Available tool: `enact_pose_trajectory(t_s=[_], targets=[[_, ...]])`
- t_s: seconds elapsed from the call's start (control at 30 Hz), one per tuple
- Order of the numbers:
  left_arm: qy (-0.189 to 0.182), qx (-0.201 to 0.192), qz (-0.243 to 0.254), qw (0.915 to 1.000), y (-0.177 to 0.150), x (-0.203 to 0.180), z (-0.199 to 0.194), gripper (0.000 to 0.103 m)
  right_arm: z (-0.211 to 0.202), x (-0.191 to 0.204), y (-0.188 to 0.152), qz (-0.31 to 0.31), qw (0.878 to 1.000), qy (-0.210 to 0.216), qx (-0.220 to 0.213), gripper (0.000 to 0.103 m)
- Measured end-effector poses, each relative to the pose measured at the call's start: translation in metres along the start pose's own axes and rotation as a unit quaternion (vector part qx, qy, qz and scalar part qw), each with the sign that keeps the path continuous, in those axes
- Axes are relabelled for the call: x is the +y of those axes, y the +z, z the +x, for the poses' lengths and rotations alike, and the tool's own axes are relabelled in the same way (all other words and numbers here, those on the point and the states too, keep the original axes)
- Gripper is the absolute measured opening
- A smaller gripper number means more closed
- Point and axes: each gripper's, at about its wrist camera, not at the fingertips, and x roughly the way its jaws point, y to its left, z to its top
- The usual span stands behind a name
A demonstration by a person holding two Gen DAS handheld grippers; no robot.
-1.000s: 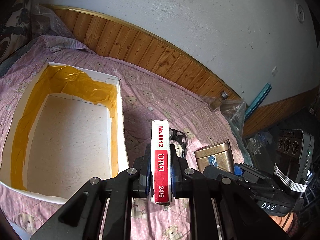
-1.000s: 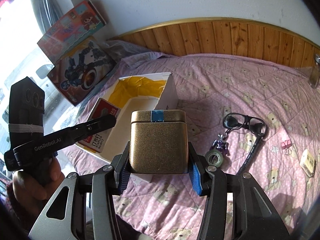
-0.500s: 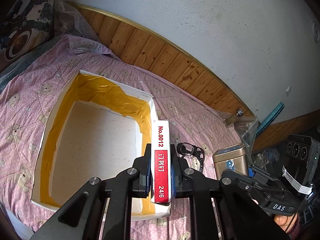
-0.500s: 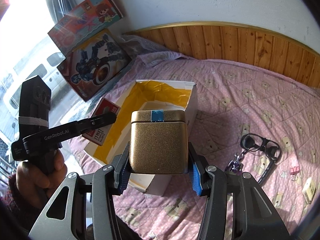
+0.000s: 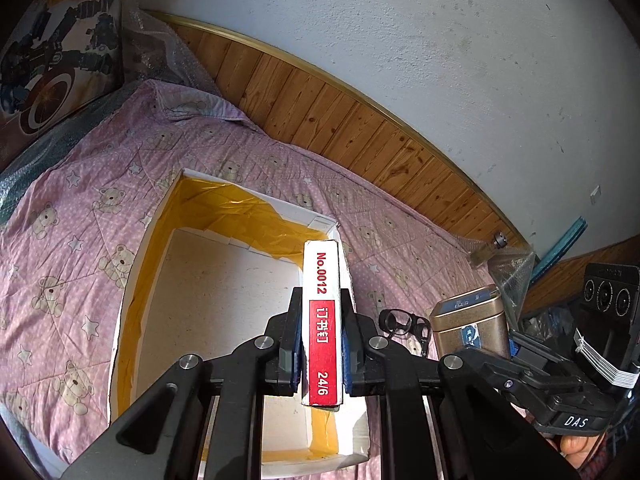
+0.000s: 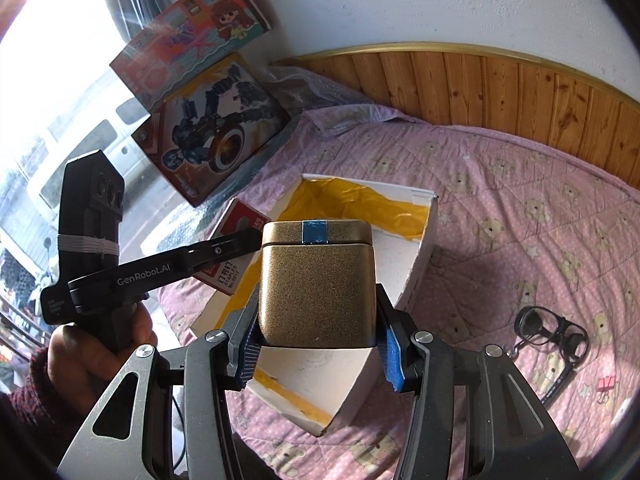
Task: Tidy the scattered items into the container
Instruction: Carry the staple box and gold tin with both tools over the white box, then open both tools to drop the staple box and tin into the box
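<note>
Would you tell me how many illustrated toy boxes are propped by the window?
2: the pink cartoon-girl box leans above, and the dark robot-figure box sits just below it, at the bed's corner. More may be hidden out of frame.

Pink bear-print bedspread with open white box, black glasses, pink binder clip.

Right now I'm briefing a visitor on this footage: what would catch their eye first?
Probably the gold tin gripped in the right claw, held over the yellow-lined white box on the pink bear-print quilt. Next, the red-and-white staples box clamped upright in the left claw above that same box.
</note>
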Motion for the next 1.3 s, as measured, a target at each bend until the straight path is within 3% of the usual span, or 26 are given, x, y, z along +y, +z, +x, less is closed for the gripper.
enact_pose_trajectory(t_s=[0.13, 0.33, 0.7, 1.3], targets=[[0.009, 0.008, -0.021, 0.9997, 0.011, 0.012, 0.011, 0.015, 0.02, 0.001, 0.014, -0.006, 1.0, 0.007, 0.012, 0.052], [0.057, 0.028, -0.029, 0.9975, 0.026, 0.028, 0.038, 0.015, 0.058, 0.002, 0.033, -0.018, 0.999, 0.012, 0.038, 0.052], [0.096, 0.073, -0.074, 0.9899, 0.045, 0.058, 0.084, 0.015, 0.134, -0.006, 0.061, -0.052, 0.993, -0.011, 0.104, 0.052], [0.175, 0.149, -0.041, 0.9723, 0.055, 0.09, 0.169, 0.016, 0.248, -0.022, 0.072, -0.146, 0.952, -0.099, 0.249, 0.052]])
